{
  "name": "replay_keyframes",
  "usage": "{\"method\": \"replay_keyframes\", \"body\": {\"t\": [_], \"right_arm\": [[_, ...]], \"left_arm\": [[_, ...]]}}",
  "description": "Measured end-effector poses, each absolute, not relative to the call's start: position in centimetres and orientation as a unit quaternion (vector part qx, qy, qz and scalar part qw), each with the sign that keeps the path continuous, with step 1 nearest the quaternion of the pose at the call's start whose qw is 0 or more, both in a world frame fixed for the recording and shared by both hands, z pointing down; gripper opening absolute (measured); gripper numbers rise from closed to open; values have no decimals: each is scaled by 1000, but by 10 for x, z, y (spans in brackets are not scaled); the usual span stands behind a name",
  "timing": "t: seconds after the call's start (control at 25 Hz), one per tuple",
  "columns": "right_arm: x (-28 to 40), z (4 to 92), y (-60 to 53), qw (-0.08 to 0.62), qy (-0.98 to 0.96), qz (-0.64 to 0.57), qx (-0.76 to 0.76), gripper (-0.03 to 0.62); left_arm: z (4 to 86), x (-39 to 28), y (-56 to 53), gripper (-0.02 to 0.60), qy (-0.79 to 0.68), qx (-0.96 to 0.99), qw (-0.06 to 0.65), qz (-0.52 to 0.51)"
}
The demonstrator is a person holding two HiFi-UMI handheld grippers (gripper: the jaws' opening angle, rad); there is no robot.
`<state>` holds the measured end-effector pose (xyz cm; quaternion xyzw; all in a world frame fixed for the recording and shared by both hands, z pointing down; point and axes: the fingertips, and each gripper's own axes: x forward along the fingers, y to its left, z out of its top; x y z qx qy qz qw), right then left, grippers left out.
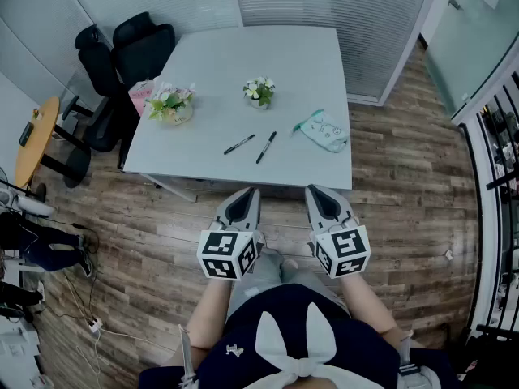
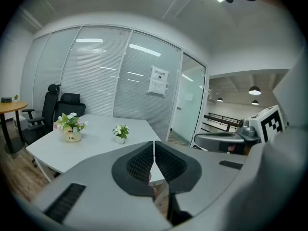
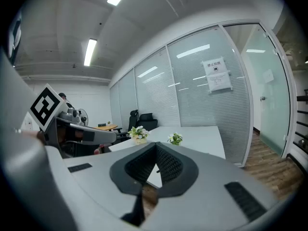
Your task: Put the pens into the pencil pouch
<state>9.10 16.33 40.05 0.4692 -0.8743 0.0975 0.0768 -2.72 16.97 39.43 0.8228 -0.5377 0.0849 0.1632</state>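
Slim black pens (image 1: 239, 144) on white counter (image 1: 203, 79), axes toward 1–2 o'clock, cap ends indistinct. Grey left gripper (image 1: 248, 193), right gripper (image 1: 313, 191) pressed together, empty.

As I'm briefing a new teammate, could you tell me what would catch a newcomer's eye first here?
The left gripper and the right gripper, both shut and empty, hang side by side before the white table. Near its front edge lie two black pens, a pencil pouch to their right, and two flower pots stand farther back.

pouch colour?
The pouch is whitish with teal trim; the head view shows it best.
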Motion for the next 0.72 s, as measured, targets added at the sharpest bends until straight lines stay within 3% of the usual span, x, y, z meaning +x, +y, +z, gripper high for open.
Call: {"method": "replay_keyframes", "body": {"t": [0.72], "right_arm": [[88, 405, 140, 80, -866, 105, 483, 3]], "left_arm": [[393, -26, 145, 25, -521, 835, 150, 96]]}}
